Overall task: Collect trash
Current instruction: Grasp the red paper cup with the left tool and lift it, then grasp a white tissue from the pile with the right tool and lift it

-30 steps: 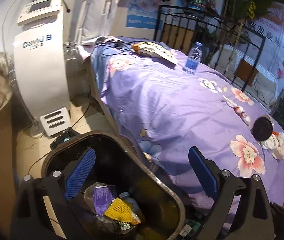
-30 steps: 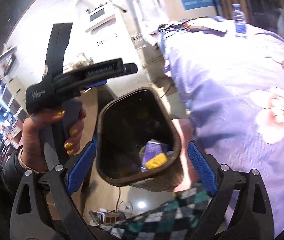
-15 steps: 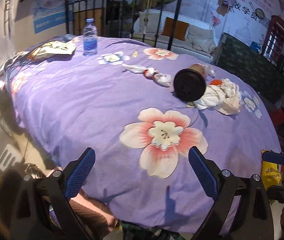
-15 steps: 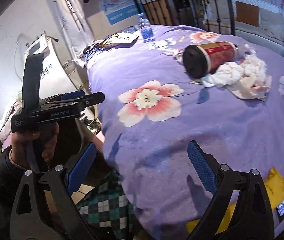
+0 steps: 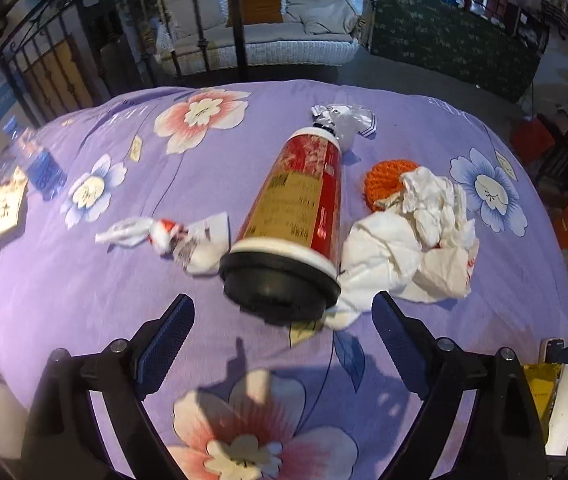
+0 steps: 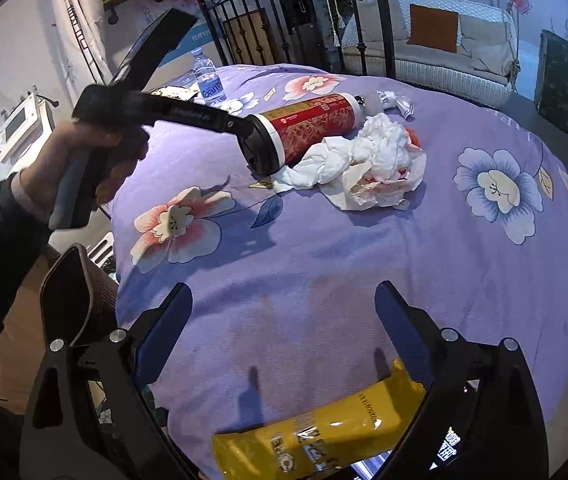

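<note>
Left gripper (image 5: 279,320) hangs over the purple floral bedspread (image 5: 83,272) with its fingers spread wide, nothing between them. Just ahead lies a red canister (image 5: 296,216) on its side, black cap toward the camera. Crumpled white tissue (image 5: 408,240) is pressed against its right side, with an orange knit thing (image 5: 384,178) behind, and a twisted wrapper (image 5: 163,234) to its left. Right gripper (image 6: 284,320) is also wide apart and empty, above a yellow packet (image 6: 316,428) at the bed's edge. The trash bin (image 6: 67,288) sits low on the left beside the bed.
</note>
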{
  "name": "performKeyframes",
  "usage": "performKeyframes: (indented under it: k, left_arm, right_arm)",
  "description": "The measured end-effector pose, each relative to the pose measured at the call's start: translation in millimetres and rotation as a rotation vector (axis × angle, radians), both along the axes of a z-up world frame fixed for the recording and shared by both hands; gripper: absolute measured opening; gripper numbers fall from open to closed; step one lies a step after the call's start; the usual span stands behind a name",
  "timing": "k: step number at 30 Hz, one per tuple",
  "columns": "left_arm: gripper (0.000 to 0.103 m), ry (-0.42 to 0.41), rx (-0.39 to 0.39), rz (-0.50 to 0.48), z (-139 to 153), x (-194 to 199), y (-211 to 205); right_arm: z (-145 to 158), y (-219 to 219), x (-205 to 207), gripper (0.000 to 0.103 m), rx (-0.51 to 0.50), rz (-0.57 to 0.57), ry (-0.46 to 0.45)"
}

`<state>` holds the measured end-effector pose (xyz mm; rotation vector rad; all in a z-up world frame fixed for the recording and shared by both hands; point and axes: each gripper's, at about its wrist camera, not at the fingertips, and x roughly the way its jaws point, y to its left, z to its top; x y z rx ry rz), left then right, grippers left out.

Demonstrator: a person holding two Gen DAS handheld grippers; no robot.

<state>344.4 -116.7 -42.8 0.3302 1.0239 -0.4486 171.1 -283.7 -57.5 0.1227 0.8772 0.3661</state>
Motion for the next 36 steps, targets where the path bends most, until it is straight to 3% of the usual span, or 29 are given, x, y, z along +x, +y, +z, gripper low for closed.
performKeyframes:
  k: [8, 14, 18, 20, 25, 29, 33, 36]
  left_arm:
    - [0.082, 0.046, 0.277, -0.101, -40, 65, -62]
    - [0.075, 0.145, 0.380, -0.135, -79, 86, -78]
    - [0.075, 0.131, 0.371, -0.128, -80, 84, -75]
    - [0.074, 0.120, 0.344, -0.123, -74, 80, -70]
    - [0.074, 0.022, 0.153, -0.065, -40, 56, -30]
    - [0.074, -0.035, -0.016, 0.000, -18, 20, 15]
    - [0.074, -0.124, -0.124, 0.036, -4, -24, 47]
    - [0.074, -0.142, -0.202, 0.079, 1, -51, 71]
  right_arm:
    - [-4, -28, 15, 0.091, 0.011, -0.029, 0.012]
    - [-9, -38, 25, 0.091, 0.009, -0.039, 0.023]
    - [-13, -39, 31, 0.091, 0.007, -0.042, 0.033]
    - [-14, -39, 34, 0.091, 0.005, -0.042, 0.037]
    - [-12, -39, 40, 0.091, 0.003, -0.047, 0.027]
    - [-9, -35, 49, 0.091, 0.002, -0.048, 0.015]
    - [-7, -27, 69, 0.091, -0.029, -0.052, -0.009]
    - [-9, -24, 91, 0.080, -0.042, -0.063, -0.011]
